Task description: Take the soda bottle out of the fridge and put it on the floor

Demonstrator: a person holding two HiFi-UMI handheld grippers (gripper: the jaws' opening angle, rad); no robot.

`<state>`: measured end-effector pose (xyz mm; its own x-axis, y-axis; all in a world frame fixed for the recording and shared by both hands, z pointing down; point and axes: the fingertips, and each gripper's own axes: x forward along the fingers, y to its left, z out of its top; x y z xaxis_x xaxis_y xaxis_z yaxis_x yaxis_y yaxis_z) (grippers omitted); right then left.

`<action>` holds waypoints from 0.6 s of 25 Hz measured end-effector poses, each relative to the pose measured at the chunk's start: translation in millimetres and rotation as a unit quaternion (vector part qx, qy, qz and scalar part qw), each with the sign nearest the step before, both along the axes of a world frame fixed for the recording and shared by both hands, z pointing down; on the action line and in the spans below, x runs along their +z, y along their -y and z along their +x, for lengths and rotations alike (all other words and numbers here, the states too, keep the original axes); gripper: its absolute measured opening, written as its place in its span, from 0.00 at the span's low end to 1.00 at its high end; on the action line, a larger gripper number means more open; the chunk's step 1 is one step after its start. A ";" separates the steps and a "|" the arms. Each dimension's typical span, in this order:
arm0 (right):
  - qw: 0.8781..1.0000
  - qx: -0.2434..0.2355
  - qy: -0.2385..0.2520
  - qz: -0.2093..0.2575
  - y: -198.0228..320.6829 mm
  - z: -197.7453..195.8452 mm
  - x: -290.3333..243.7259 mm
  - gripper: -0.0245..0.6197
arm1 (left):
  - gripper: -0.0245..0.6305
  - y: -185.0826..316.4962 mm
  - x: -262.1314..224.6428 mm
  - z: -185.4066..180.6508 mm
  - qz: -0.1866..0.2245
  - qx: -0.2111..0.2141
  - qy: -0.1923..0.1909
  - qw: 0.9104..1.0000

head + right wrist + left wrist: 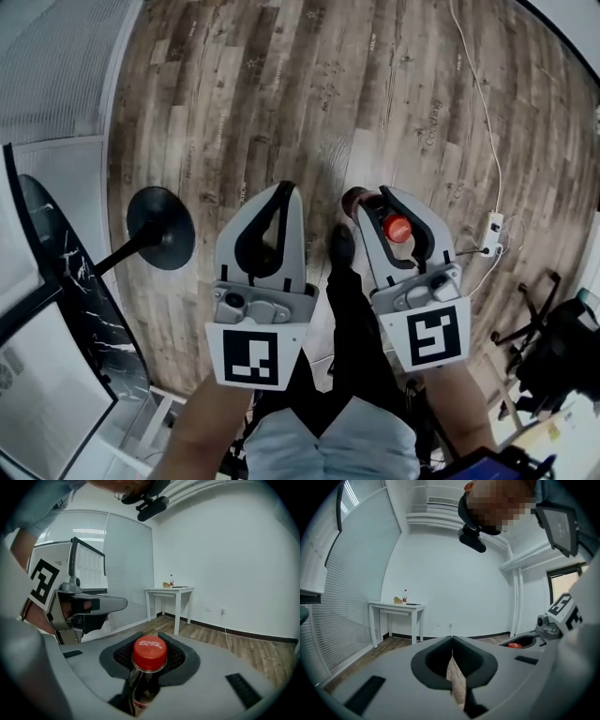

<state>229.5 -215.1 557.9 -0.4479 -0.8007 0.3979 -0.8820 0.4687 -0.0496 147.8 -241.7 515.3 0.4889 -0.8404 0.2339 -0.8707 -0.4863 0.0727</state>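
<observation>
Red-capped bottle [149, 656] is clamped at the neck by the right tongs [368, 197], cap up, over the wood floor [281, 94]. Left tongs [286, 187] are pressed together, nothing gripped.

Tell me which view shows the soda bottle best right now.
Right gripper view: the soda bottle fills the centre, red cap and dark neck clamped between the fingers. Head view shows mainly its cap from above; left gripper view, just a red sliver.
</observation>
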 end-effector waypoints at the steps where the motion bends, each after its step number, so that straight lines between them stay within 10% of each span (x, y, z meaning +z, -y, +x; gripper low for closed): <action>1: 1.000 0.004 0.002 0.001 1.0 -0.4 8.7 0.21 | 0.07 1.5 8.3 -1.3 0.001 0.001 0.004 1.000; 15: 1.000 0.017 -0.001 -0.024 7.3 5.2 112.7 0.21 | 0.07 14.9 111.3 -2.3 -0.024 0.015 0.026 0.999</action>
<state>234.8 -222.4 670.6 -0.4197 -0.7957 0.4368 -0.8975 0.4355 -0.0691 145.5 -256.6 626.6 0.5004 -0.8124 0.2994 -0.8586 -0.5100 0.0512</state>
